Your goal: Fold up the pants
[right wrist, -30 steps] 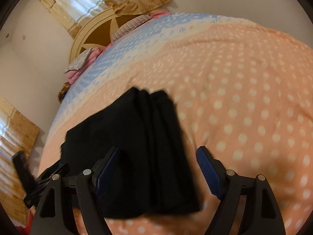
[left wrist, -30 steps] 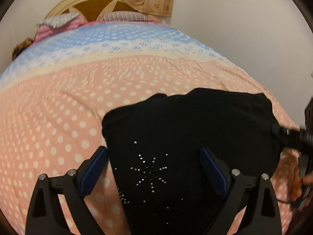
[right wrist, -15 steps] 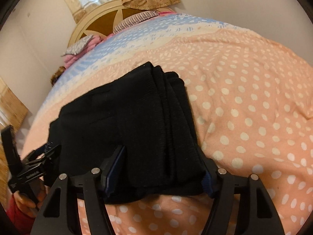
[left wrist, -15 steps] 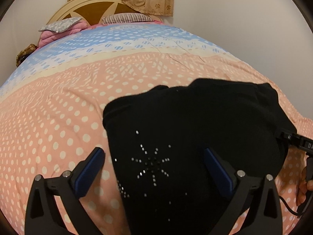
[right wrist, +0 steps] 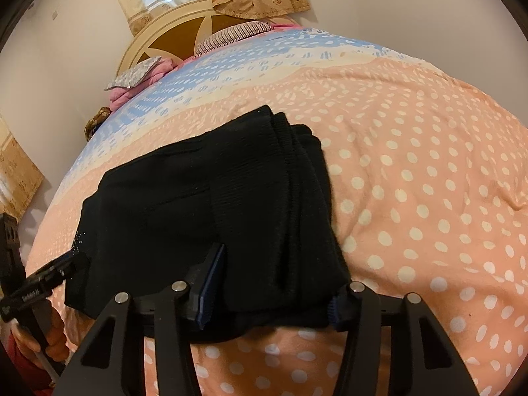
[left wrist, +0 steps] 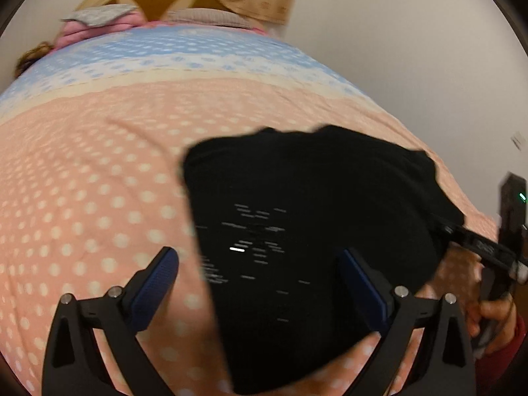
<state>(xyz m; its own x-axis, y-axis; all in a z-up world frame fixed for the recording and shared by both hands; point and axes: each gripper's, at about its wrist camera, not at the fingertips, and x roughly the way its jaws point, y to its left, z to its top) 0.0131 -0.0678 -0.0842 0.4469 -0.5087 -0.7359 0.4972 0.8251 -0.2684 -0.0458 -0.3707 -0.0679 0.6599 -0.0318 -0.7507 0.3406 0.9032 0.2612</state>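
Fabric: black knit pants, soft and limp, light; I judge they will sag and slide out of square if lifted by one point.
Place: folded into a thick bundle on the polka-dot bedspread, toward the bed's near edge, well away from the headboard.
Layers: stacked folds show as ridges along the bundle's right side; a rhinestone motif sits on the top face.
Right tool: jaws narrowed around the near right end of the bundle, the cloth filling the gap; it looks clamped on the stacked layers.
Left tool: jaws spread wide, straddling the bundle's near left part, holding nothing; that view is motion-blurred.
Where to grip: the thick folded ends, pinching all layers together, both corners at once, so the stack stays aligned.
Risk: inner layers slipping, since knit slides on itself.
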